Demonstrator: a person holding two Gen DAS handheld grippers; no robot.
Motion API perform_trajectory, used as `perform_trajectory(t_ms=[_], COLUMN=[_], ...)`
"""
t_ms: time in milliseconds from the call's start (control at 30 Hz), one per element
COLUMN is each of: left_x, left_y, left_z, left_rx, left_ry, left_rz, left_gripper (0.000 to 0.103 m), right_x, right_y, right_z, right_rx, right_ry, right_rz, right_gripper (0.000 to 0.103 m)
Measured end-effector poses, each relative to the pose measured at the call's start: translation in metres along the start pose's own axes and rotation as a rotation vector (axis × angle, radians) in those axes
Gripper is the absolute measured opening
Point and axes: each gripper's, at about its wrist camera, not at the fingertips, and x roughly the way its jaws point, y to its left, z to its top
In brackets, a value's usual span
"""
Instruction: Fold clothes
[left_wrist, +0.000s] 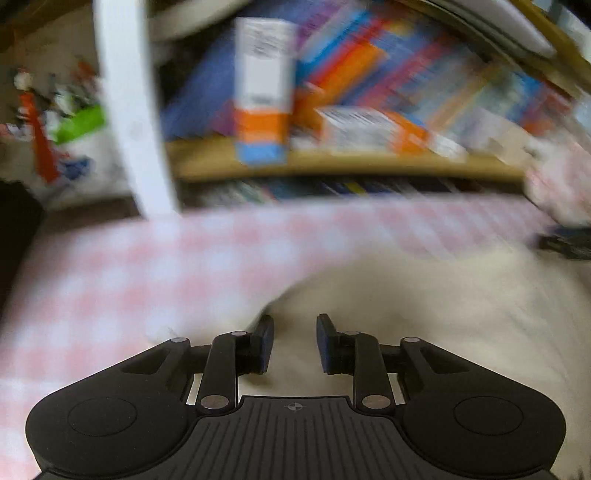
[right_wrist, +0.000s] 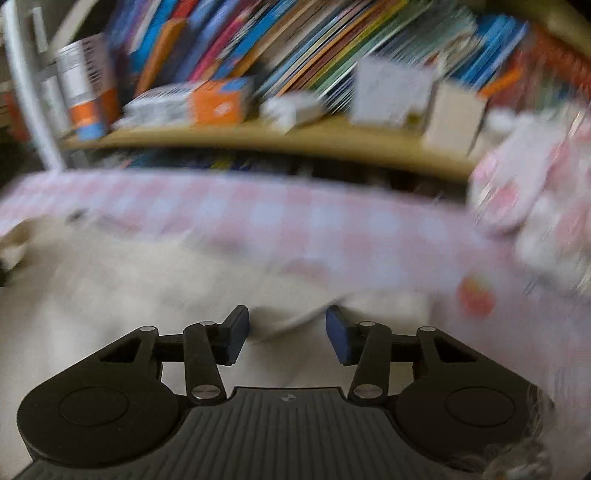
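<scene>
A soft, matt cream-white cloth garment (left_wrist: 406, 295) lies on pink-and-white checked woven fabric (left_wrist: 110, 280). The black grippers' matt plastic bodies carry ribbed plates, shiny metal pivot pins, and blue rubbery pads (right_wrist: 341, 339). The tan shelf board (right_wrist: 277, 138) looks like smooth wood.

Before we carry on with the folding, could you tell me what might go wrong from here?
Both views are blurred, so aim may be off. The left gripper and right gripper show gaps over the white garment, so either may miss its edge or pinch the pink checked cloth beneath instead.

Garment (left_wrist: 406, 295) before bookshelf (left_wrist: 332, 162)
</scene>
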Motion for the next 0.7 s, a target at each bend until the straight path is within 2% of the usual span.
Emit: perform_trajectory(t_ms=[67,100,200,333,433,500,700], left_x=[-0.001,-0.004,-0.026,-0.049,-0.051,-0.044,-0.003], left_y=[0.021,0.029,0.047,0.042,0.014,-0.010,-0.048], left_z=[0.014,0.016,0.012,-0.008,-0.017,-0.021,-0.014], left_rx=[-0.069,-0.098,-0.129,-0.029,0.079,0.125,0.133], left_ry=[-0.048,-0.071,-0.137,-0.142,-0.077,-0.037,0.053], left_rz=[0.078,0.097,0.114,0.030,-0.083,-0.136,-0.178], left_gripper=[0.027,0.027,0.027,0.027,0.027,0.027,0.027], right_x=[-0.002,-0.007,-0.028,-0.047,-0.055,-0.048,-0.020], right_y=[-0.012,-0.020,-0.043,-0.065,-0.060,-0.041,0.016], right_z=[0.011,0.015,0.012,-0.006,-0.023,-0.027,-0.030], right_rx=[0.027,0.053,0.106,0.079,0.018,-0.001,-0.061], right_ry=[-0.044,-0.068,-0.109,-0.087,-0.032,-0.006,0.064], right_rz=[-0.082,-0.097,-0.063,-0.035,0.020,0.064,0.179], right_gripper=[0.043,0.043,0.044,0.045,0.045,0.045,0.042])
